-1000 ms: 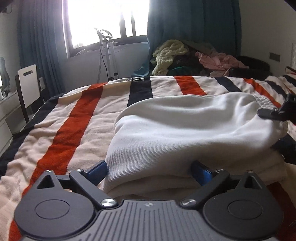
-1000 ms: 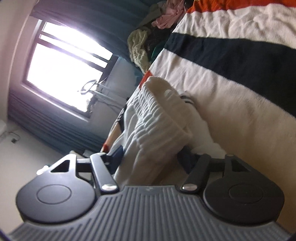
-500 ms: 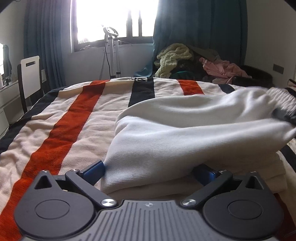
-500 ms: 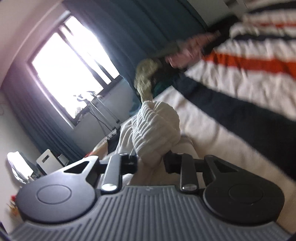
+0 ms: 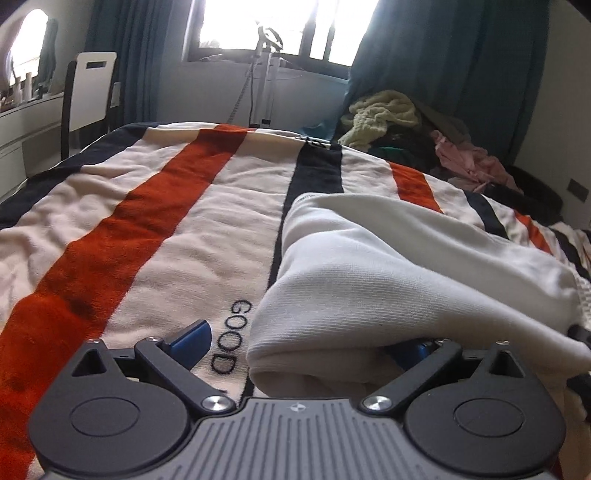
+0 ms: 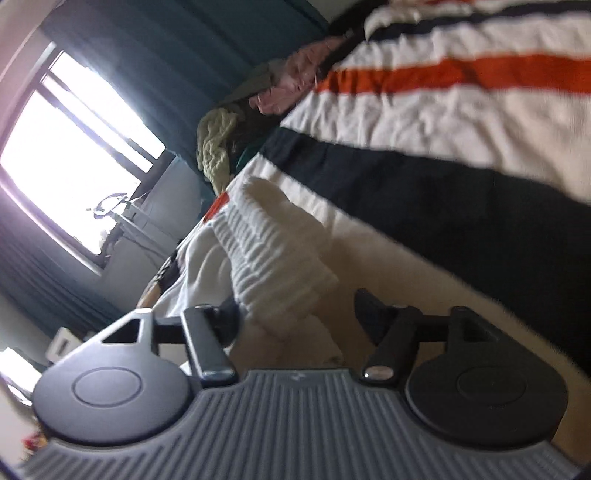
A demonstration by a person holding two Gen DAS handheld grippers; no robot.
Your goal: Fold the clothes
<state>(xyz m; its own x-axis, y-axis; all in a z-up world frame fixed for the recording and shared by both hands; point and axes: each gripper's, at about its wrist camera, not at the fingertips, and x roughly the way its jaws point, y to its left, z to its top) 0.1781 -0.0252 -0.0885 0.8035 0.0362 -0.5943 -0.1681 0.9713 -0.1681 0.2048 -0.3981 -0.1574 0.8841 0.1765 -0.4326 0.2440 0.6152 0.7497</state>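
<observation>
Left wrist view shows a white sweater (image 5: 388, 273) lying folded on a striped bed (image 5: 147, 229), in the lower right of the frame. The left claw (image 5: 306, 343) sits at the bottom middle with its jaws wide apart. The thick folded edge of the sweater lies between them. One blue finger (image 5: 192, 339) on the left stands clear of the cloth, so the claw is not squeezing it. The other finger is mostly hidden under the sweater. The word GOOD (image 5: 231, 336) is stitched on the bed just beside the fold.

Right wrist view is tipped sideways and a bit blurry. The right claw (image 6: 299, 314) has just been opening. The sweater's ribbed cuff (image 6: 273, 258) lies between its jaws. The cuff seems to touch only the left finger, and the right one stands apart from it.

A pile of clothes (image 5: 413, 136) sits at the far end of the bed, in the upper right, under a bright window (image 5: 280, 29).
</observation>
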